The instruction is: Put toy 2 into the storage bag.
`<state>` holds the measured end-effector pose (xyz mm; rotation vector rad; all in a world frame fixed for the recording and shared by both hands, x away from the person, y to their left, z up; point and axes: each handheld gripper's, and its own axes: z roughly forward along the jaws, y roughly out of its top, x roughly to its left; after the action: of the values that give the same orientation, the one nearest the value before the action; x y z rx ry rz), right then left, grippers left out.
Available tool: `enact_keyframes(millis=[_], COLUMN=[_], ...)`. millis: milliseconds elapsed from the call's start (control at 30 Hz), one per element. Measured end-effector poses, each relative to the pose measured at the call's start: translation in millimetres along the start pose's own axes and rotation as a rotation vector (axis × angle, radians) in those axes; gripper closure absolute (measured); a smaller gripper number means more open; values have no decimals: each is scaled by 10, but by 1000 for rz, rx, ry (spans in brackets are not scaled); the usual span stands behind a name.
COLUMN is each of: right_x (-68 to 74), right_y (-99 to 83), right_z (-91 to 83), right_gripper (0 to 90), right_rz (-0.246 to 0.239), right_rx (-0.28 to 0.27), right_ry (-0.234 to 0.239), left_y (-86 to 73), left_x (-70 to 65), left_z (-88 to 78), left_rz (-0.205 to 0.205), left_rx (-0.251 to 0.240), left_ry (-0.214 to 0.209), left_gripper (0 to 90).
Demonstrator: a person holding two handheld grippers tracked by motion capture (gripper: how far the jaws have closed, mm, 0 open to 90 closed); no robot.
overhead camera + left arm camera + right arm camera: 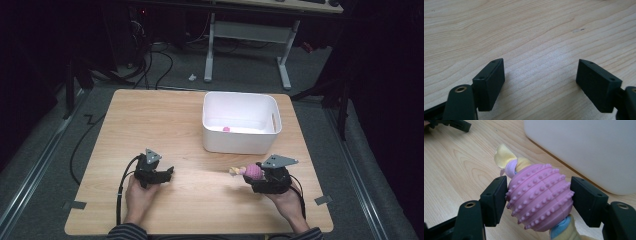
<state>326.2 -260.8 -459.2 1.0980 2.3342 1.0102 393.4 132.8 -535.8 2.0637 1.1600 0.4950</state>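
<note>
The right hand-held gripper (pixel 539 195) is pinching a pink knobbly toy ball (pixel 540 196), one pad on each flank, with yellow and blue cloth ends poking out past it. In the high view the toy (pixel 251 171) sits at about five o'clock on the worktop (pixel 150 120), just short of the white bin (pixel 240 142) that stands at about one o'clock. A small pink thing (pixel 226 129) already lies in the bin. The left hand-held gripper (pixel 167 174) rests at about seven o'clock with its jaws spread and nothing between them.

The step in hand looks like carrying the toy into the bin. To do it well, keep the squeeze steady, since the ball is round and studded and could roll out of a loose grip. Lift high enough for the dangling cloth ends to clear the near wall, travel toward one o'clock, and let go only once the ball is over the bin's middle.
</note>
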Motion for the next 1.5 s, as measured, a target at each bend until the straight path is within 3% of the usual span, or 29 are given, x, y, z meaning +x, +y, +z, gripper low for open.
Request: enact_keyframes(millis=[133, 333, 733, 867, 1133, 1267, 1500], right_x=[-28, -97, -192, -247, -319, -348, -410], right_y=[41, 102, 263, 322, 482, 566, 737], right_z=[-63, -139, -330, -421, -544, -582, -657], right_gripper=[324, 325, 325, 325, 326, 326, 326], right_rz=[7, 47, 47, 69, 64, 74, 69], right_rx=[-17, -38, -58, -84, -115, -120, -126], right_ry=[-1, 43, -7, 14, -7, 15, -15], left_y=[0, 0, 0, 1, 2, 2, 3], left_x=[-1, 1, 0, -1, -2, -2, -2], left_z=[1, 0, -1, 0, 2, 2, 4], left_rz=[-1, 1, 1, 0, -1, -1, -5], left_rx=[-1, 1, 1, 1, 0, 0, -2], left_ry=[1, 1, 1, 2, 4, 5, 5], left_gripper=[232, 232, 232, 232, 232, 233, 234])
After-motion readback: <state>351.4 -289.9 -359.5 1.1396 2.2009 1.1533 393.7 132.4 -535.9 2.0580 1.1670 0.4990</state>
